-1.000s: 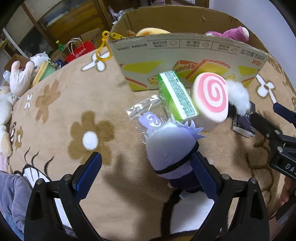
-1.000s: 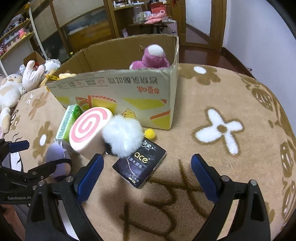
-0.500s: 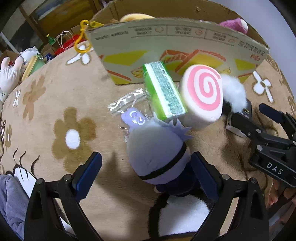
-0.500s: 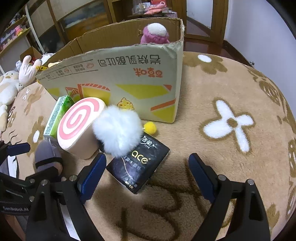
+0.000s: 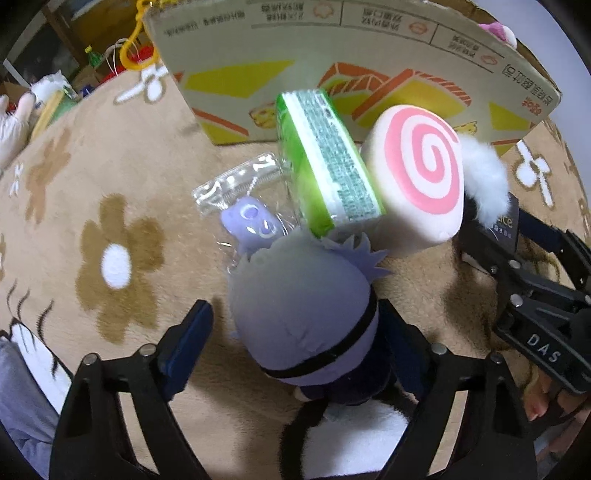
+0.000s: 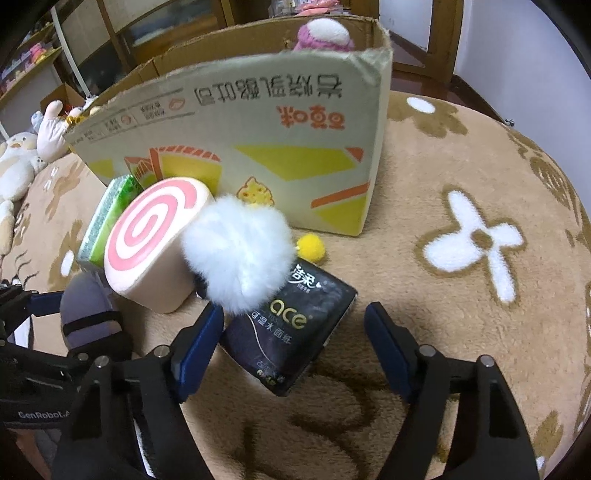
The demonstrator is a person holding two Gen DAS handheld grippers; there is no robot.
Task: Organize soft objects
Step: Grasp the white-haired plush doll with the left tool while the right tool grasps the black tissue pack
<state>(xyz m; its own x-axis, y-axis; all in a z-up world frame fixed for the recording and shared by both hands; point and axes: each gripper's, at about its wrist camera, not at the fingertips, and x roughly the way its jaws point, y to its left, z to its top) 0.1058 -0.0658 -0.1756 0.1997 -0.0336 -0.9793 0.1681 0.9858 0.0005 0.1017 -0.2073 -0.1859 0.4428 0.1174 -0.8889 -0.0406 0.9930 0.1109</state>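
A purple plush doll [image 5: 303, 317] lies on the beige flowered blanket between the open fingers of my left gripper [image 5: 295, 350]; it also shows in the right wrist view [image 6: 88, 314]. My right gripper [image 6: 295, 343] is open around a black tissue pack [image 6: 291, 328], with a white pompom [image 6: 236, 254] resting on the pack's far end. A pink swirl roll cushion [image 5: 421, 184] and a green tissue pack [image 5: 328, 166] lean in front of the cardboard box [image 6: 240, 122]. A pink plush [image 6: 321, 35] sits in the box.
A small purple toy in a clear bag [image 5: 251, 218] lies beside the doll. A small yellow pompom [image 6: 310, 247] lies by the box. Plush animals [image 6: 22, 155] lie at the blanket's left edge. Wooden furniture stands behind.
Both grippers have moved forward and lower. The left one now has the purple doll between its fingers; the right one has come around the black tissue pack.
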